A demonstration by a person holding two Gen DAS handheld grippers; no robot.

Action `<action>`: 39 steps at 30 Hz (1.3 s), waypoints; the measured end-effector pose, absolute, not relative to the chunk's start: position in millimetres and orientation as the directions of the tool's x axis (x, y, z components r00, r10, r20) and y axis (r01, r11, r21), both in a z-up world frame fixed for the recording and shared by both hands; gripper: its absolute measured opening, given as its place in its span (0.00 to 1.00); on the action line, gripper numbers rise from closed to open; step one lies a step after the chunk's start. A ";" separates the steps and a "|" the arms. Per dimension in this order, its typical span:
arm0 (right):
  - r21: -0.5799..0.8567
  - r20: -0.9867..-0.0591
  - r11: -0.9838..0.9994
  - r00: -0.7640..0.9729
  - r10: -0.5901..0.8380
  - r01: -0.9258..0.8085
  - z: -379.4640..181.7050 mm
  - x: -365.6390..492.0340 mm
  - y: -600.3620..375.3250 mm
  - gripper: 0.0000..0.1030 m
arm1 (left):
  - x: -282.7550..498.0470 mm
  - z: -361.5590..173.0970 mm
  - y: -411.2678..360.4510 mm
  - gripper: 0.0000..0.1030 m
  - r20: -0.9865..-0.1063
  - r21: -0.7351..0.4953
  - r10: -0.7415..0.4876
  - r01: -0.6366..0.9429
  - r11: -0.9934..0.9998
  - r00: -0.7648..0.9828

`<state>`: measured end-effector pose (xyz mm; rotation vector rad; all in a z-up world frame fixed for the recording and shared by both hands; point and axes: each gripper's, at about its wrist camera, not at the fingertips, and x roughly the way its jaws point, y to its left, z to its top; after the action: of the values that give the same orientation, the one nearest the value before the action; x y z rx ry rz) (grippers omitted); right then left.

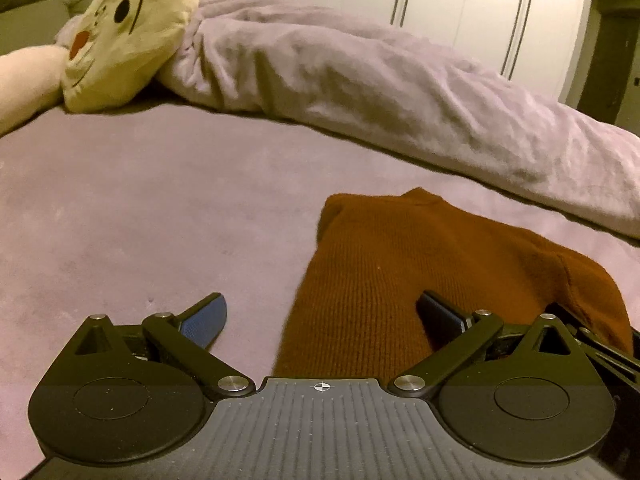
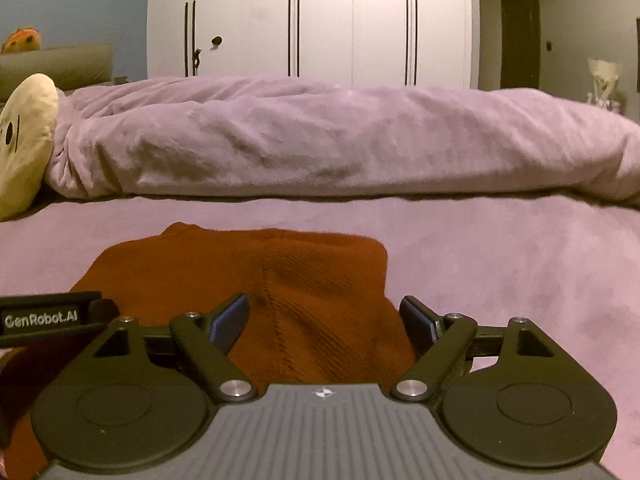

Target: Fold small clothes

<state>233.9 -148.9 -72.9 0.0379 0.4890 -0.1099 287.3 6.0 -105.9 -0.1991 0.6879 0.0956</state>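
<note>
I count one rust-orange knit garment (image 1: 420,280), lying flat on the bed (image 1: 140,208) at lower centre of both views. My left gripper (image 1: 320,322) has its fingers released, spread wide over the garment's left edge. My right gripper (image 2: 324,322) is likewise spread apart, straddling the garment's right fold, gripping nothing. One rolled lilac duvet (image 2: 320,144) crosses the middle; one cream plush toy (image 1: 132,36) sits upper left.

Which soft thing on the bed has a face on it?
The yellow plush pillow. The lilac blanket and rust-brown knit garment have none.
</note>
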 end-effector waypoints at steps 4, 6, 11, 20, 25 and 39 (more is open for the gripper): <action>0.035 -0.461 0.993 0.883 -0.086 0.115 -80.6 234.4 -153.0 0.81 | 289.1 -108.5 4.1 1.00 -0.630 -0.141 0.026 -0.148 0.979 0.776; 0.025 -0.457 0.993 0.885 -0.092 0.116 -80.0 235.0 -151.7 0.81 | 292.3 -105.8 3.8 1.00 -0.643 -0.134 0.025 -0.145 0.980 0.766; -0.041 -0.462 0.991 0.877 -0.132 0.127 -65.7 230.1 -141.7 0.87 | 284.5 -83.4 10.9 1.00 -0.686 -0.140 0.002 -0.134 0.981 0.727; -0.058 -0.559 0.995 0.823 -0.100 0.082 -28.8 134.3 -150.6 0.96 | 186.5 -44.2 32.7 1.00 -0.738 -0.102 -0.012 -0.095 0.990 0.674; -0.076 -0.766 0.993 0.632 -0.117 0.092 -28.2 92.1 -150.6 0.96 | 141.1 -43.6 27.0 1.00 -0.804 0.036 0.084 -0.093 0.995 0.589; 0.035 -0.868 0.996 0.497 -0.009 0.079 4.6 70.0 -130.2 0.96 | 112.0 -11.8 36.4 1.00 -0.866 -0.017 -0.001 -0.028 0.999 0.500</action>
<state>70.0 -130.2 4.6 0.0732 1.0495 -0.0536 112.0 36.4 -11.8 -0.0304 1.0471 0.0163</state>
